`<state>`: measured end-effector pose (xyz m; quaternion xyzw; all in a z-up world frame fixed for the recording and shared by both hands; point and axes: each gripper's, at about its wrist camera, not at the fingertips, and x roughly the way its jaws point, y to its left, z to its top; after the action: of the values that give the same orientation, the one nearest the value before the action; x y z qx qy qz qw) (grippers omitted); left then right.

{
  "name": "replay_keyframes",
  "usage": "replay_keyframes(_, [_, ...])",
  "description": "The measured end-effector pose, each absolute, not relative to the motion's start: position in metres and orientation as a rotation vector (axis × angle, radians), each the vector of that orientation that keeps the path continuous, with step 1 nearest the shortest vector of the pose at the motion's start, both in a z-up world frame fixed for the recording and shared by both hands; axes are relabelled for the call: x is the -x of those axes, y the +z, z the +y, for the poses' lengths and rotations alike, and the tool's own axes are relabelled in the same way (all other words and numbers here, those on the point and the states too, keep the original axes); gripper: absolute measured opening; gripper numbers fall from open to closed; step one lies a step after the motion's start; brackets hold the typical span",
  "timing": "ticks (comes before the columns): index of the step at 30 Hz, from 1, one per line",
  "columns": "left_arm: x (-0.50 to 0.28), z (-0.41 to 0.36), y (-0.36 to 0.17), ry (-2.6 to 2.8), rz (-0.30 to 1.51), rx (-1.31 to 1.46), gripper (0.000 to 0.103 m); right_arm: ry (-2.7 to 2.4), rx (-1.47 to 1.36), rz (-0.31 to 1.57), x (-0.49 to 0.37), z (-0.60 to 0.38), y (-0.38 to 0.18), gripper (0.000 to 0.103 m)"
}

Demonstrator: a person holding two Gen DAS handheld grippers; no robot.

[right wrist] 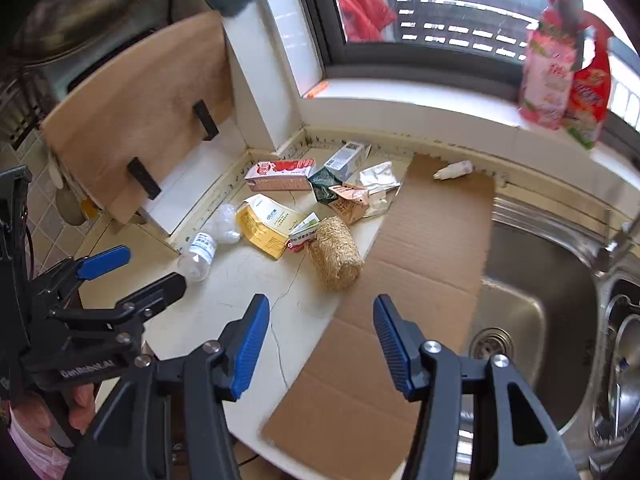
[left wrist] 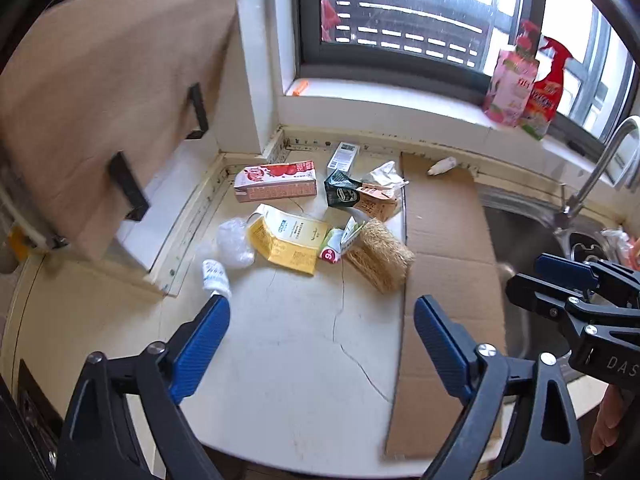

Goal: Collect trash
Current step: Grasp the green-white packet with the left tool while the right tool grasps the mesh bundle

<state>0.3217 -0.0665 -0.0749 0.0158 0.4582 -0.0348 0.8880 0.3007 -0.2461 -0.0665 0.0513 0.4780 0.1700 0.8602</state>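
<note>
A pile of trash lies at the back of the cream counter [left wrist: 280, 340]: a red-and-pink carton [left wrist: 276, 181], a yellow carton [left wrist: 286, 238], a dark green carton [left wrist: 340, 192], a straw-coloured bundle [left wrist: 378, 254], a crumpled clear bag [left wrist: 234, 242] and a small clear bottle [left wrist: 216, 276]. The same pile shows in the right wrist view, with the straw bundle [right wrist: 336, 254] and bottle [right wrist: 199, 254]. My left gripper [left wrist: 322, 340] is open and empty, short of the pile. My right gripper [right wrist: 320, 340] is open and empty over the counter and cardboard.
A flat cardboard sheet [left wrist: 444, 264] covers the counter's right part beside a steel sink [right wrist: 532, 292] with a tap [left wrist: 600, 164]. A wooden board [left wrist: 108, 92] hangs at left. Pink and red bottles [left wrist: 524, 84] stand on the windowsill. A small white tube [left wrist: 440, 166] lies on the cardboard's far edge.
</note>
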Motion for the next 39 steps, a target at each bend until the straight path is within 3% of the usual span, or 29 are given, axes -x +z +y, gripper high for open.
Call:
replay_keyframes(2, [-0.347, -0.071, -0.092, -0.072, 0.980, -0.043, 0.085, 0.383, -0.128, 1.044, -0.329, -0.245, -0.087, 0.055])
replay_keyframes(6, [-0.390, -0.075, -0.131, -0.084, 1.055, -0.032, 0.068, 0.413, -0.137, 1.119, -0.373, -0.238, -0.128, 0.055])
replay_keyframes(9, [-0.410, -0.074, -0.153, -0.082, 1.104, -0.014, 0.062, 0.440, -0.136, 1.167, -0.396, -0.230, -0.156, 0.055])
replay_keyframes(16, [-0.431, -0.073, -0.174, -0.087, 1.144, -0.004, 0.062, 0.486, -0.148, 1.239, -0.427, -0.218, -0.195, 0.054])
replay_keyframes(20, [-0.438, -0.072, -0.181, -0.093, 1.161, 0.008, 0.062, 0.513, -0.130, 1.256, -0.434, -0.214, -0.205, 0.041])
replay_keyframes(33, [-0.470, -0.064, -0.188, -0.118, 1.172, 0.066, 0.062, 0.538, -0.076, 1.214, -0.446, -0.205, -0.204, 0.044])
replay_keyframes(35, [-0.476, -0.063, -0.192, -0.126, 1.177, 0.076, 0.059, 0.537, -0.070, 1.218, -0.448, -0.202, -0.207, 0.045])
replay_keyframes(39, [-0.492, -0.059, -0.207, -0.156, 1.211, 0.136, 0.042, 0.540, -0.107, 1.206, -0.448, -0.205, -0.211, 0.044])
